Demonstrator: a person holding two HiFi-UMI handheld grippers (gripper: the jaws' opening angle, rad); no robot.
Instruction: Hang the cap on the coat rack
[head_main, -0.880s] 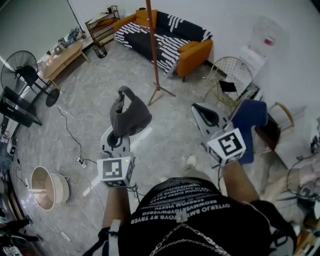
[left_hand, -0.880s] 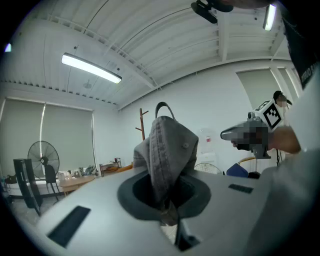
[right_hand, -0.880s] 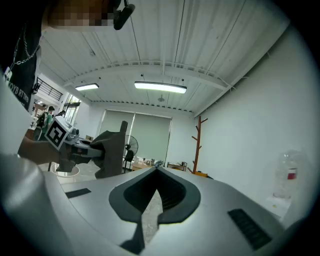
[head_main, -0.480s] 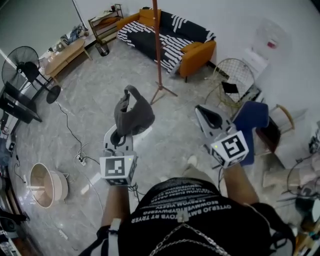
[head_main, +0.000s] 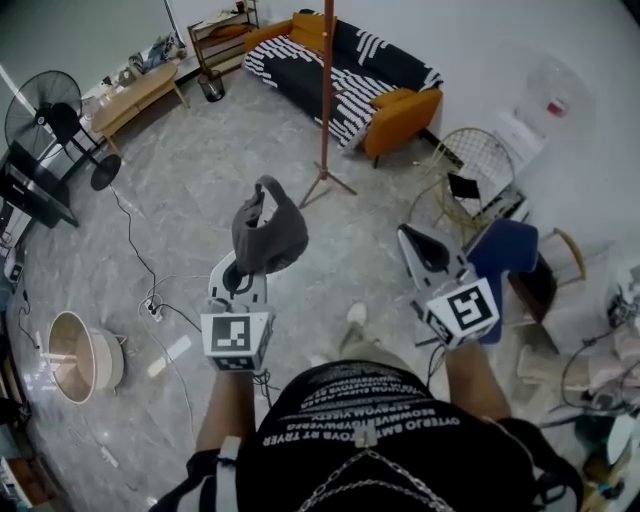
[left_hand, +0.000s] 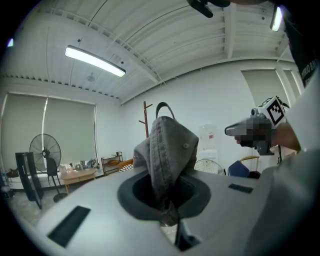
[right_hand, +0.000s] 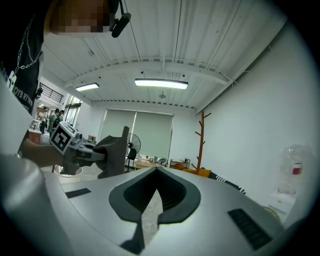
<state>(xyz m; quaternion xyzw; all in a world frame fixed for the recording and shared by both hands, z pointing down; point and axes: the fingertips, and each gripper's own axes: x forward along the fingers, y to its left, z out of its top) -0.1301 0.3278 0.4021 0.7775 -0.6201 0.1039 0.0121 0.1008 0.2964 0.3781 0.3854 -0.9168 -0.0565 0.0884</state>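
An orange sofa (head_main: 400, 105) (striped throw (head_main: 330, 75) over it) stands well apart from a black standing fan (head_main: 45, 125).

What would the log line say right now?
left tongs: shut on cap | right tongs: shut, empty | coat rack: ahead, cap not hung

From where I stand, the cap (head_main: 268, 232) is a plain, faded grey. The left claw (head_main: 244, 272) and right claw (head_main: 405, 234) have pale silver-grey shells with charcoal linings, and their marker cubes (head_main: 236, 340) carry black-and-white square patterns. At the top centre, the sofa (head_main: 400, 110) is orange under a black throw with white stripes, and the coat rack (head_main: 326, 100) in front of it is reddish-brown. The floor (head_main: 180, 230) is light grey with a marbled veining. At the right there is a deep blue chair (head_main: 505, 250). At the upper left stands a black fan (head_main: 40, 125). The shirt (head_main: 370, 420) at the bottom is black with white lettering.
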